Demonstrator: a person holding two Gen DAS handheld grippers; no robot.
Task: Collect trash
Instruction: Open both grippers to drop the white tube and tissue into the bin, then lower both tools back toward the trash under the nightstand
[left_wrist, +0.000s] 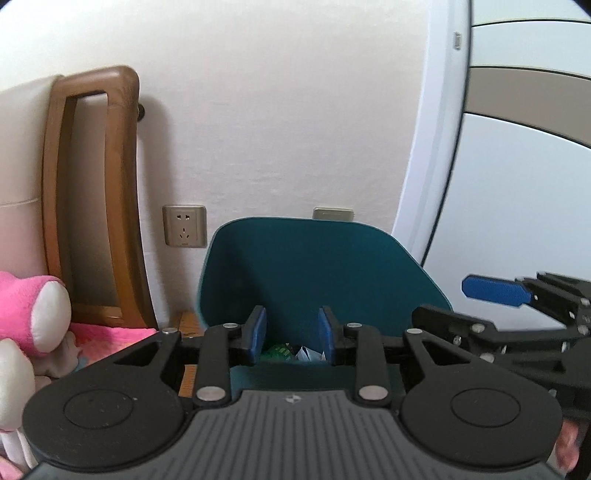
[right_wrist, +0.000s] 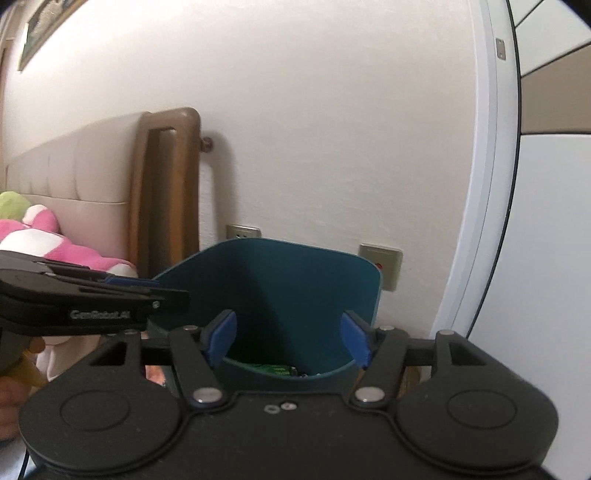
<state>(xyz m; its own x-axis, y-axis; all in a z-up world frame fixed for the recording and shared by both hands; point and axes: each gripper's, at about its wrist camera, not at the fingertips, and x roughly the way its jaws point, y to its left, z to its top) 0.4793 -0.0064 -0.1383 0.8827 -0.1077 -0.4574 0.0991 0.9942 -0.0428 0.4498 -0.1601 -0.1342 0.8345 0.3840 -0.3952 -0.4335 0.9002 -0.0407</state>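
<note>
A teal trash bin (left_wrist: 314, 266) stands against the wall, with green and white wrappers (left_wrist: 291, 351) at its bottom. My left gripper (left_wrist: 291, 338) is open and empty, just above the bin's near rim. In the right wrist view the bin (right_wrist: 288, 291) sits straight ahead, with green trash (right_wrist: 275, 369) inside. My right gripper (right_wrist: 290, 339) is open wide and empty over the bin's opening. The right gripper also shows at the right of the left wrist view (left_wrist: 495, 291); the left gripper shows at the left of the right wrist view (right_wrist: 122, 295).
A bed with a wooden-framed headboard (left_wrist: 92, 192) and pink plush toys (left_wrist: 33, 310) lies to the left. Wall sockets (left_wrist: 184, 226) sit behind the bin. A white door frame (left_wrist: 436, 155) is at the right.
</note>
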